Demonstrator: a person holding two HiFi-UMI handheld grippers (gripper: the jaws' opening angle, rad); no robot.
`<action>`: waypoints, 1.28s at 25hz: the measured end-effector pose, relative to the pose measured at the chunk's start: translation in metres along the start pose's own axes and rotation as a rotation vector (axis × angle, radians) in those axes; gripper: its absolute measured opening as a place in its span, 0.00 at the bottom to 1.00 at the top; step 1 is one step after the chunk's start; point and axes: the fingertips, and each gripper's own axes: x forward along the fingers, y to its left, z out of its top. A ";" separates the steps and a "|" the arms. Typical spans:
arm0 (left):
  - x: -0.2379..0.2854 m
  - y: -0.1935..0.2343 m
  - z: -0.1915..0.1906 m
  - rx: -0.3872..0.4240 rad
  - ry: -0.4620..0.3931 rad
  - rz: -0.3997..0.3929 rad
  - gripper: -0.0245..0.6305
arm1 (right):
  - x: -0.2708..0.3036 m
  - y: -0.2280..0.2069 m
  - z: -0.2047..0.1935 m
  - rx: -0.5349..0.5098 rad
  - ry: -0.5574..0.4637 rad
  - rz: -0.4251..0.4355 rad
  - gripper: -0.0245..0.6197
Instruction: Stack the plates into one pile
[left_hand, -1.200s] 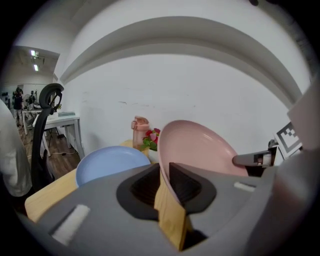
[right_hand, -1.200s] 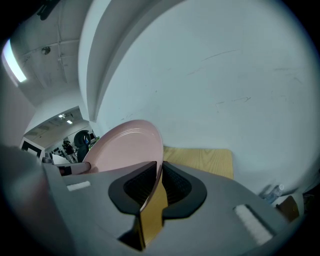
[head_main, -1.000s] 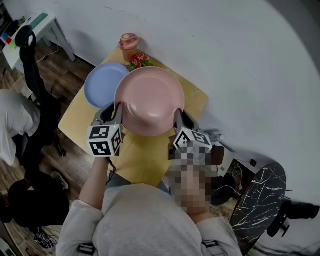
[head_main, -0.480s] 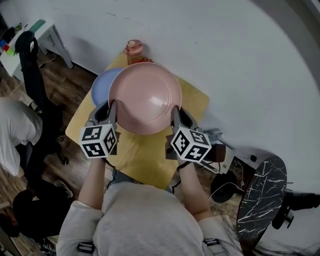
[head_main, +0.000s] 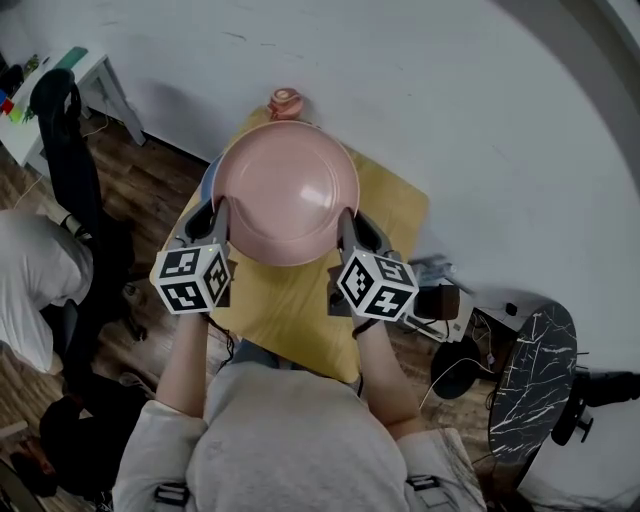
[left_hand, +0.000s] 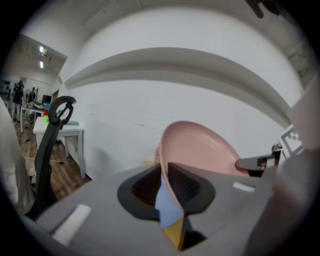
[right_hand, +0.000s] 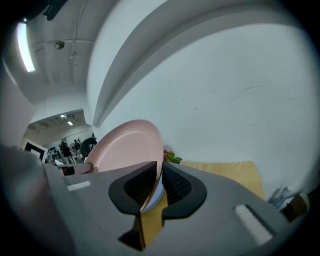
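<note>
Both grippers hold a pink plate level above the yellow table. My left gripper is shut on its left rim and my right gripper is shut on its right rim. In the left gripper view the pink plate stands on edge between the ribbed pads. It looks the same in the right gripper view, where the pink plate sits in the jaws. A blue plate lies on the table, almost wholly hidden under the pink one. Slivers of the blue plate show past the jaws.
A pink cup stands at the table's far edge against the white wall, with red flowers beside it. A black chair and a seated person are to the left. A dark round marble table stands lower right.
The grippers have carried the pink plate left and away from me, over the blue plate. The blue plate was half visible and is now almost fully covered.
</note>
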 end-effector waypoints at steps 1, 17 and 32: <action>0.001 0.005 0.002 0.001 0.001 -0.001 0.20 | 0.003 0.004 0.000 0.001 0.001 -0.002 0.10; 0.034 0.097 0.001 0.005 0.082 -0.006 0.20 | 0.080 0.059 -0.029 0.003 0.066 -0.040 0.10; 0.074 0.141 -0.064 -0.021 0.283 -0.032 0.20 | 0.127 0.053 -0.101 0.042 0.252 -0.127 0.10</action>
